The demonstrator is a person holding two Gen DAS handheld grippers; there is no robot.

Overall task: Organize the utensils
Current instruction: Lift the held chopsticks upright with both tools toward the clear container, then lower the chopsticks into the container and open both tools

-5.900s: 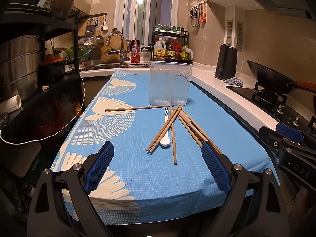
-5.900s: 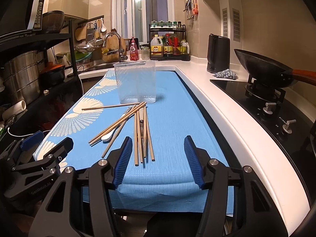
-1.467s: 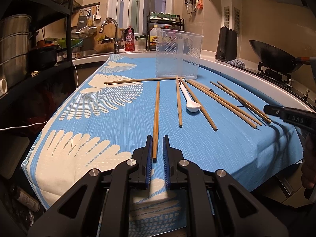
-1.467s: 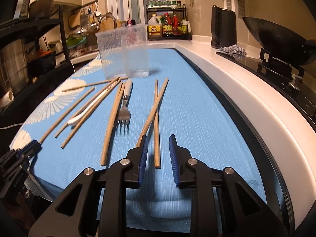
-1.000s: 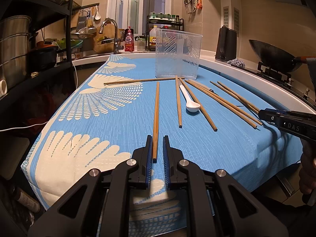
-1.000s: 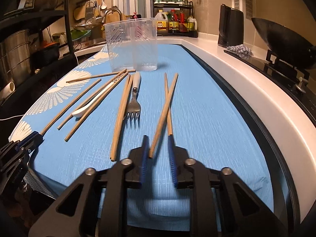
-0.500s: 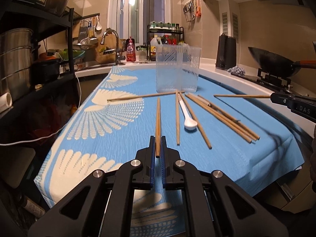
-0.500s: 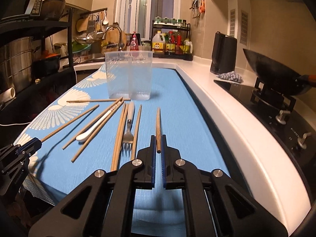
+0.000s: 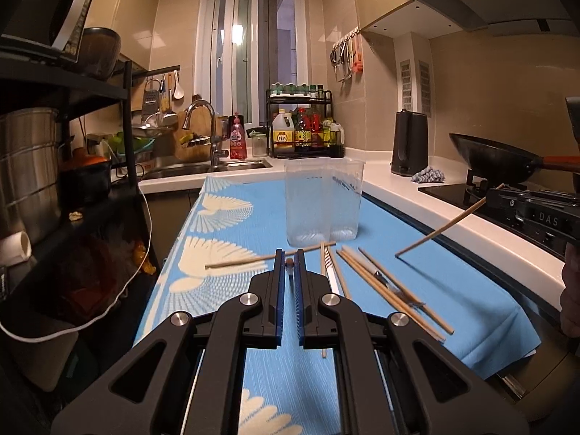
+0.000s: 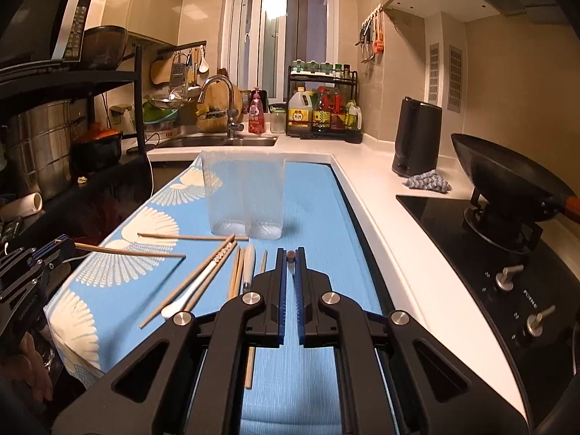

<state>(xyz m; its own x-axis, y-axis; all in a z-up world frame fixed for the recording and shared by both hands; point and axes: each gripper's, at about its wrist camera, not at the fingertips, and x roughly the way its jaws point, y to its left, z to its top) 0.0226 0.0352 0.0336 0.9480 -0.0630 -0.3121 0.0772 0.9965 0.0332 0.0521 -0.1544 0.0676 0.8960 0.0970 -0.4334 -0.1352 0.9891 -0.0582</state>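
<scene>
Now both grippers, left (image 9: pixel 289 264) and right (image 10: pixel 290 258), clamp one thin wooden chopstick (image 10: pixel 130 252) each, so keep tips level toward the clear plastic two-compartment holder (image 9: pixel 323 203) at 12 o'clock.

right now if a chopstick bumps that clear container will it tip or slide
Probably tips: the clear container looks tall, narrow-based and empty, so likely light. On the blue cloth it may catch rather than slide. It appears to be thin plastic, so unlikely to break.

Two wooden chopsticks (image 9: pixel 447 223) (image 10: pixel 130 252) are lifted; the rest, a white spoon (image 10: pixel 188 295) (handle toward 1 o'clock) and a fork (image 10: pixel 248 264) lie before the clear container (image 10: pixel 244 199).
</scene>
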